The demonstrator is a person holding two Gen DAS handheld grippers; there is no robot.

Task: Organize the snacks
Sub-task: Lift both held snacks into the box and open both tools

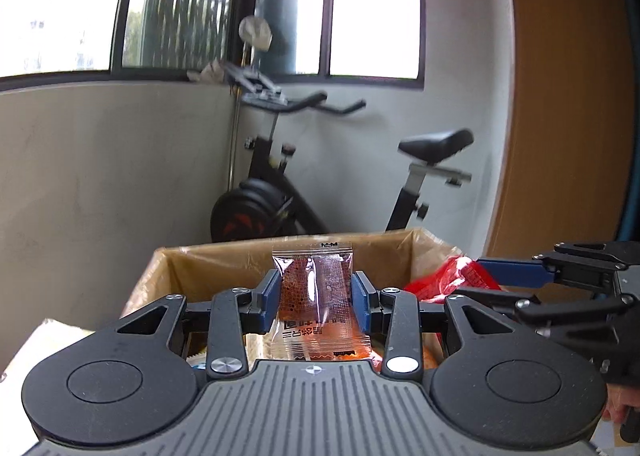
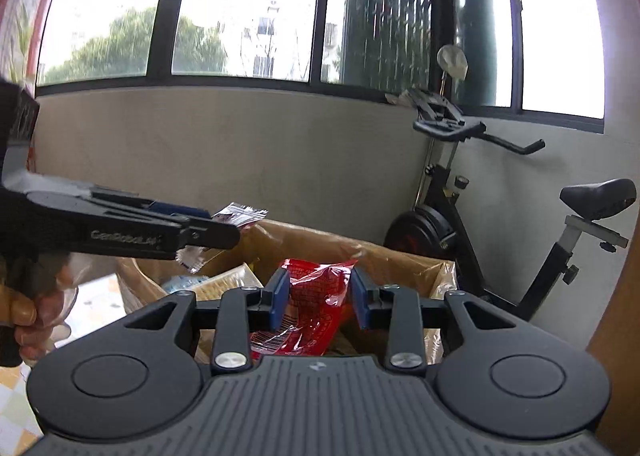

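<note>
My left gripper (image 1: 313, 298) clamped on a clear snack packet (image 1: 314, 288) (brownish contents) held above the cardboard box (image 1: 224, 260), my right gripper (image 2: 320, 298) pinching a red snack bag (image 2: 316, 296) over the same box, exercise bike (image 1: 280, 192) behind by the wall

Snack packet (image 1: 313, 288): glossy clear plastic film. Red packet (image 2: 316, 296): shiny crinkled plastic. Box (image 1: 224, 264): matt brown cardboard. Left hand-held gripper (image 1: 314, 296): matt black plastic, metal screws.
</note>
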